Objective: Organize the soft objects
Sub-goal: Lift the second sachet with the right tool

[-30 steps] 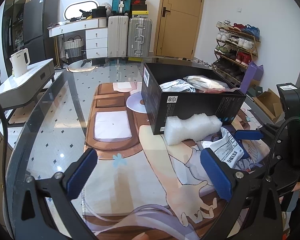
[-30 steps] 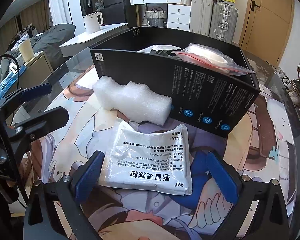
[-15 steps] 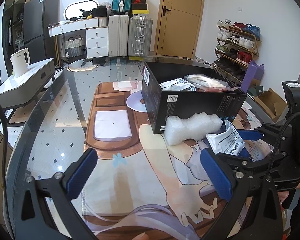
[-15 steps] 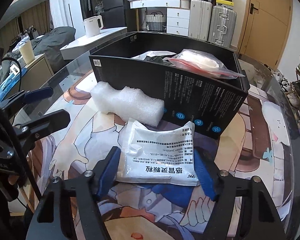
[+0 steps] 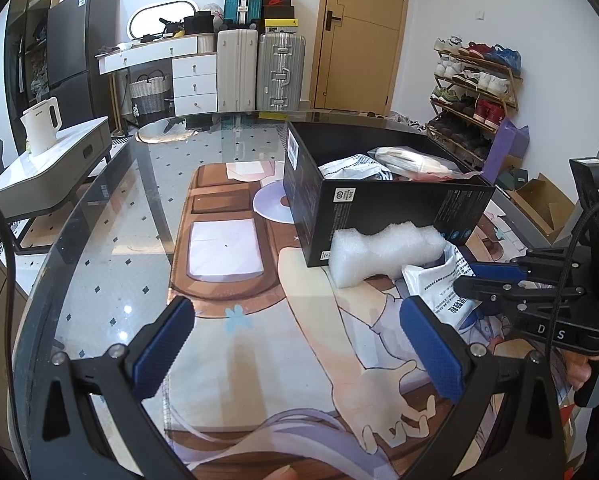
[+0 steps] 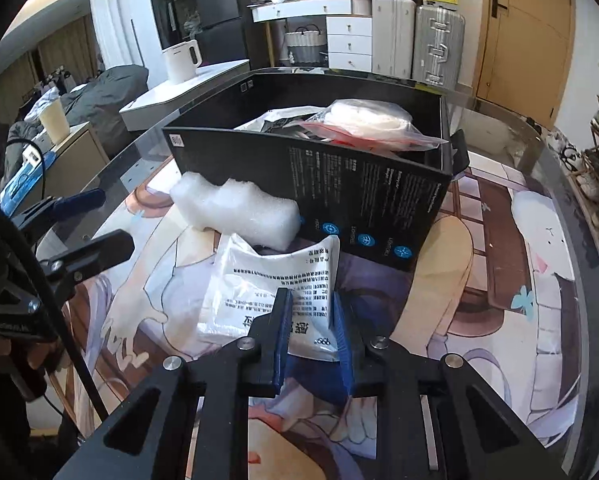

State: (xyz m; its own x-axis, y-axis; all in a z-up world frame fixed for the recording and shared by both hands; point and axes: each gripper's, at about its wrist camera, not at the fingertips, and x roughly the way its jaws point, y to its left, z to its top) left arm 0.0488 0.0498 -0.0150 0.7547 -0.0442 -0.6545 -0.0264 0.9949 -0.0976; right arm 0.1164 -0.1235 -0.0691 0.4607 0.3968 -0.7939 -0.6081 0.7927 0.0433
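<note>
So we've got the black box [image 6: 339,184] sitting on the glass table [image 5: 111,280], on top of that big anime print mat [image 5: 299,344], and we'll use the box as our reference for everything.

Right gripper [image 6: 311,320] is just in front of the box's near wall, jaws closing in on the white printed pouch [image 6: 275,292]. The blue pads [image 6: 281,332] sit on either side of the pouch's lower corner and the pouch is crumpled up between them, its far edge curling up toward the box wall. Looks pinched to us, with the jaws pretty narrow.

The white foam block [image 6: 235,210] lies right against the outside of the box's near wall, touching it, toward the box's left corner as the right wrist camera sees it. The pouch's upper edge is tucked just under or against the foam, can't tell which.

Inside the box we see a clear zip bag with something white in it [image 6: 367,120] poking above the rim, plus another crinkled white bag [image 5: 351,166] next to it.

Left gripper [image 5: 299,344] hangs over the mat, well short of the box, pads spread wide with nothing between them.
</note>
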